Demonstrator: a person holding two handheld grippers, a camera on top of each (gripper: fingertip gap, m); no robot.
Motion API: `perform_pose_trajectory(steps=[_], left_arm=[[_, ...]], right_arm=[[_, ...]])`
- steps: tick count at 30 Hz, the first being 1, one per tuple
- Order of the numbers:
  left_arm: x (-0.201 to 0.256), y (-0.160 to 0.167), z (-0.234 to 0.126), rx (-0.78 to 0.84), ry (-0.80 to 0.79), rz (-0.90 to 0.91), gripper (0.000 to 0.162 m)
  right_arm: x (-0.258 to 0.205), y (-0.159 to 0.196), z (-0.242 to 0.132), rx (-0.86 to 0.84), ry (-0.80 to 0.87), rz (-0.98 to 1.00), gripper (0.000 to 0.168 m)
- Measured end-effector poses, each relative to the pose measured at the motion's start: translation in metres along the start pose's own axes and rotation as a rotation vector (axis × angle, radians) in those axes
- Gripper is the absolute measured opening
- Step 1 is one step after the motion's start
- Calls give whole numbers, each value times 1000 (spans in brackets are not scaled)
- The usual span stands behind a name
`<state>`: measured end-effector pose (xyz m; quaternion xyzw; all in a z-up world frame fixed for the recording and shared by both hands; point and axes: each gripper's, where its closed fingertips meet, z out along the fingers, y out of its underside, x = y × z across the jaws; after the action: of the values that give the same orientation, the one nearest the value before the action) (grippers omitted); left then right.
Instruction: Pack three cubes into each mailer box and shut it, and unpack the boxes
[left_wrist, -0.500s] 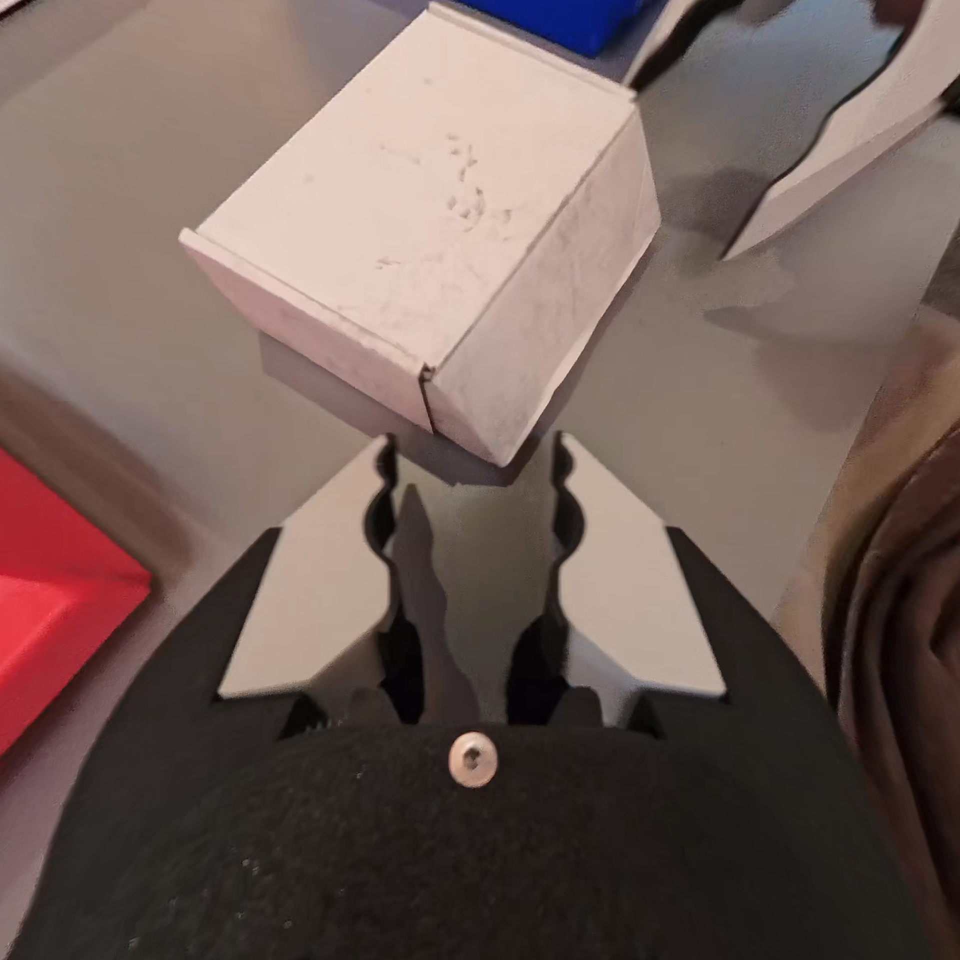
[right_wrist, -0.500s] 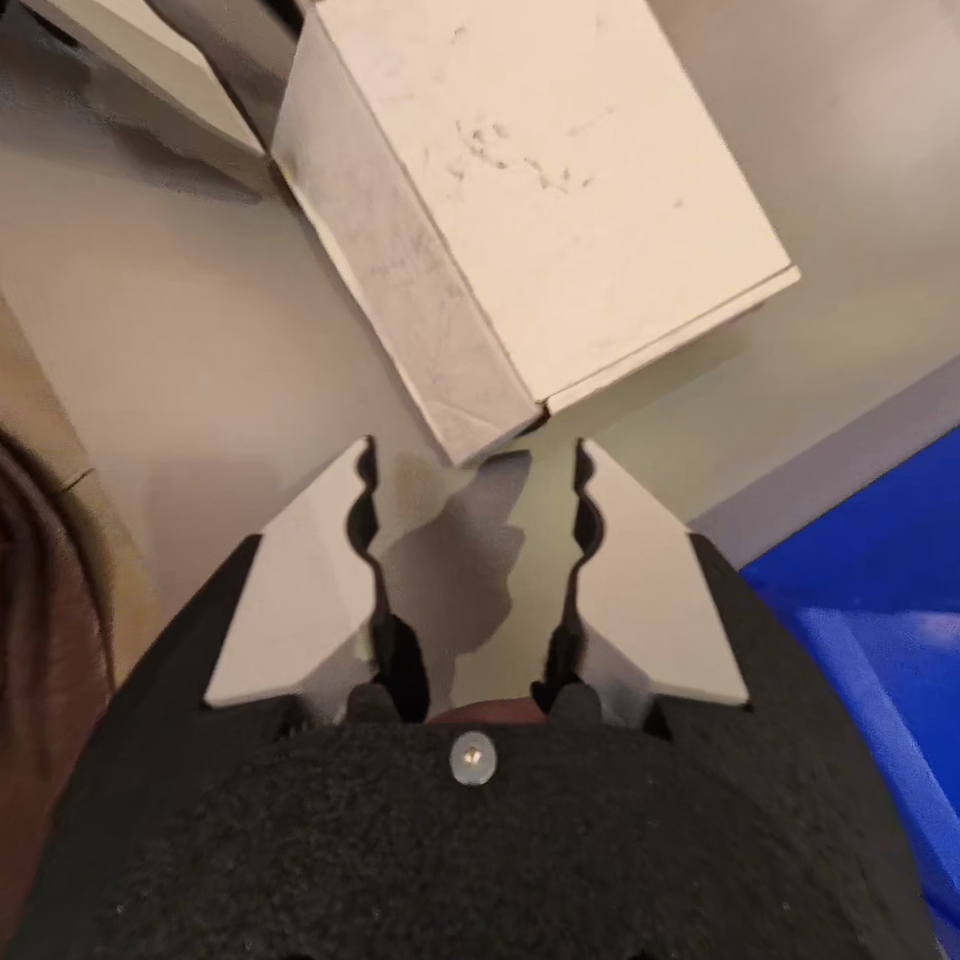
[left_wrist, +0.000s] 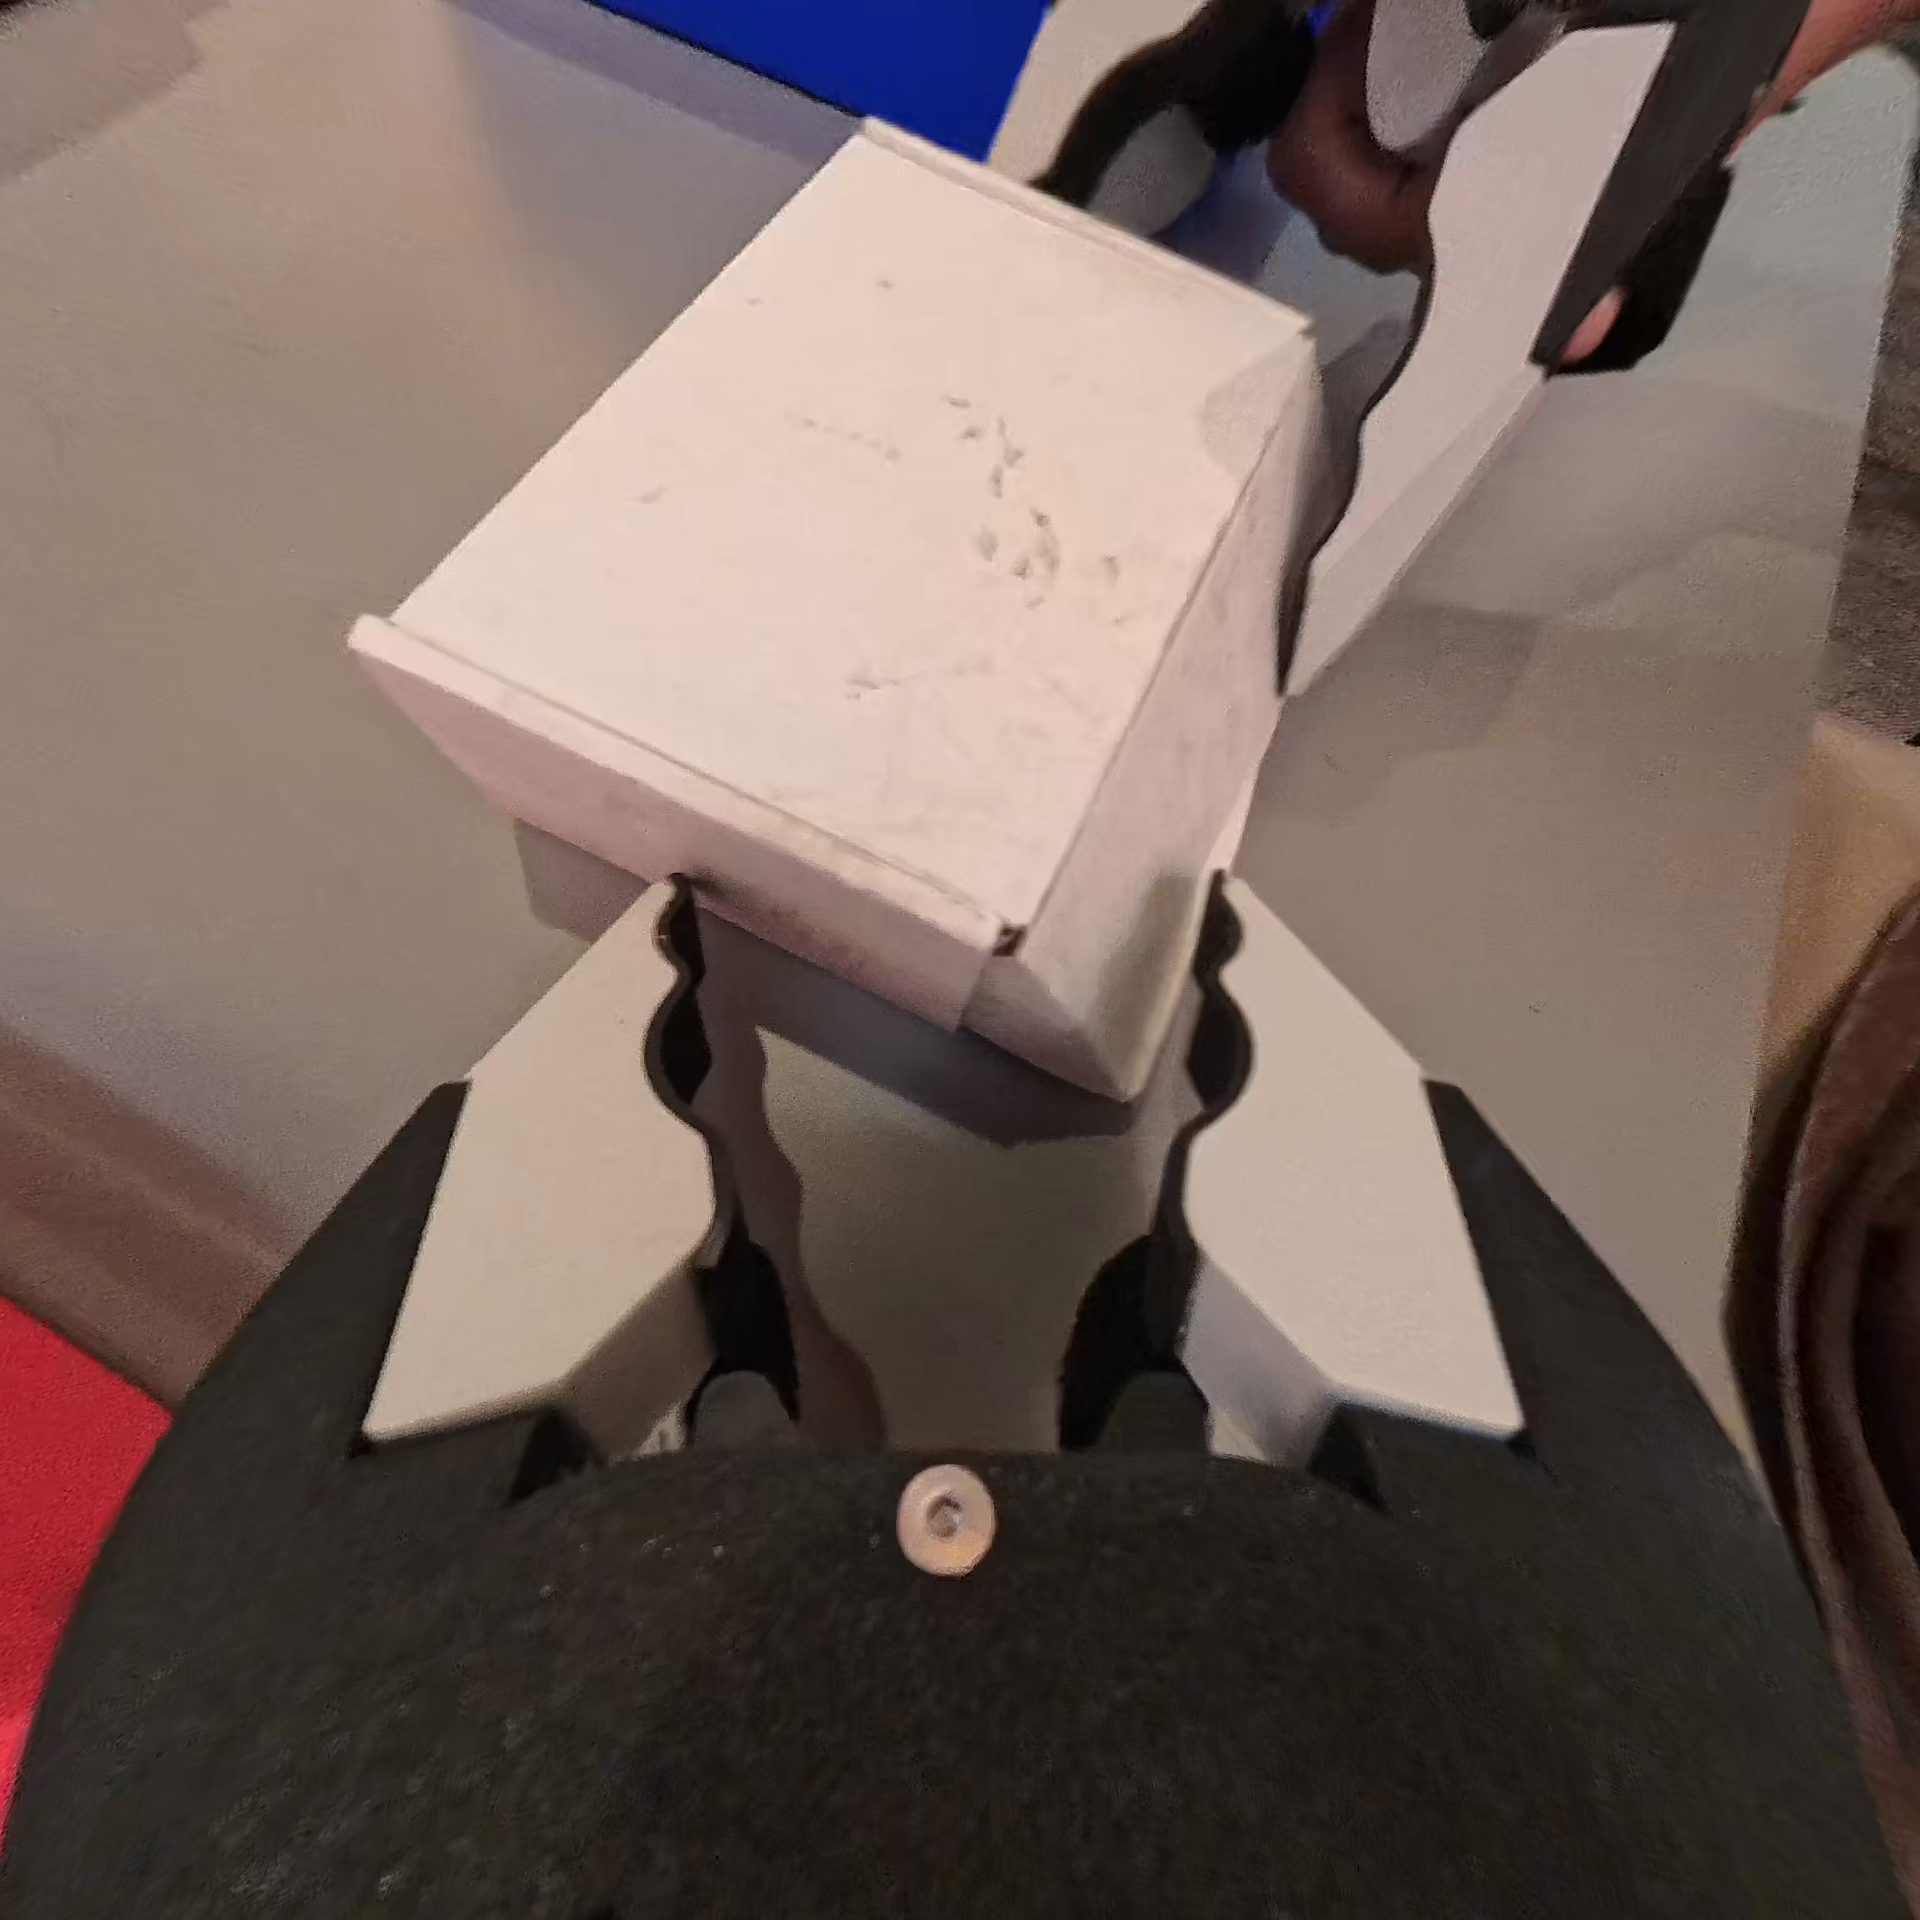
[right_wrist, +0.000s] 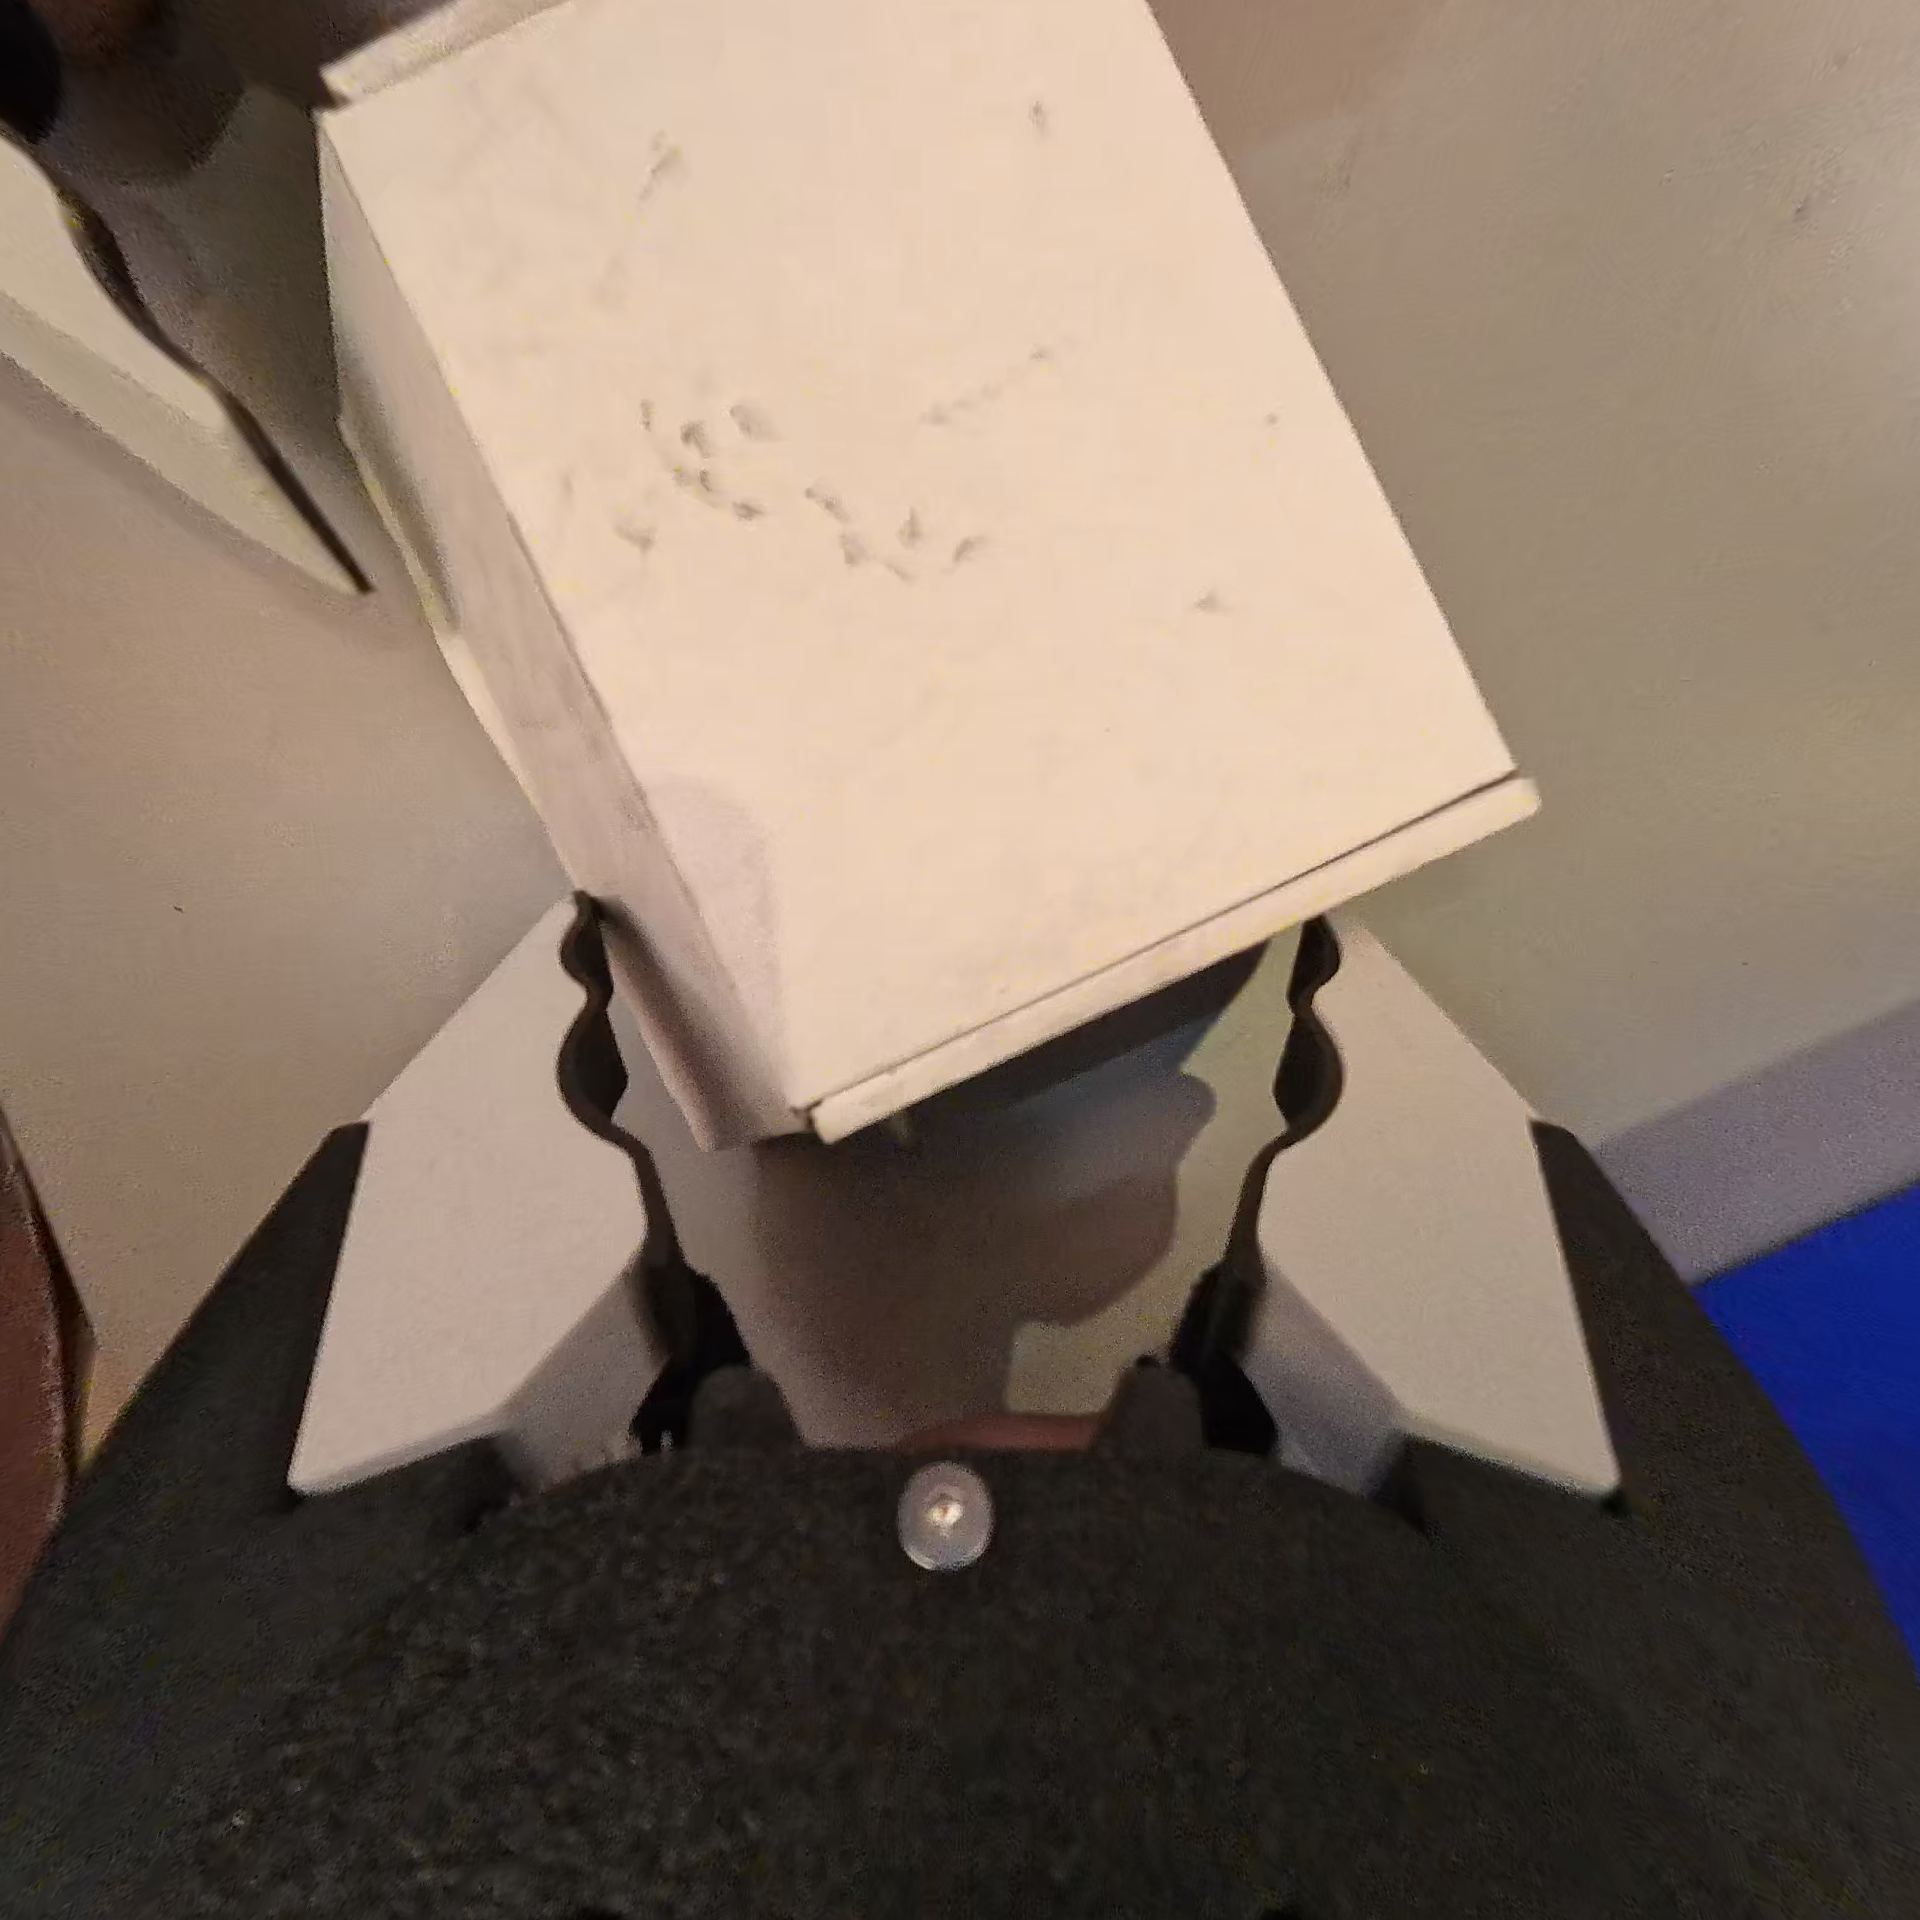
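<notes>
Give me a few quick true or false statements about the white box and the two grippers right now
1. The white mailer box is shut. True.
2. The left gripper is clamped shut with nothing between its fingers. False: its fingers are spread, with a box corner between the tips.
3. The right gripper is open. True.
4. A cube lies on the box lid. False: the lid carries only scuff marks.
5. Both grippers approach the same box. True.

Both jaws wide apart: left gripper (left_wrist: 940, 904) lower centre of its frame, right gripper (right_wrist: 951, 935) likewise.
</notes>
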<state>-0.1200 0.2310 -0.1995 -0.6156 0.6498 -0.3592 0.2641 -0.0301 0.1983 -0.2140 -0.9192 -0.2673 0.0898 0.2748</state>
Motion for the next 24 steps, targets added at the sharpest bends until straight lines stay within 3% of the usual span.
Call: perform_pose_trajectory(steps=[4,10,15,20,24], left_arm=[[-9,2,0,-8,-49,44,78],[-17,1,3,-27,-168,135,65],[-15,3,2,-21,-108,105,71],[2,21,-8,-67,18,208,68],[6,27,-11,-75,20,285,62]], right_arm=[[3,-2,6,116,4,15,121],[12,-3,7,143,85,4,104],[10,0,6,147,49,-8,107],[-13,17,-3,95,-60,-110,101],[-18,19,-5,102,-67,-127,94]])
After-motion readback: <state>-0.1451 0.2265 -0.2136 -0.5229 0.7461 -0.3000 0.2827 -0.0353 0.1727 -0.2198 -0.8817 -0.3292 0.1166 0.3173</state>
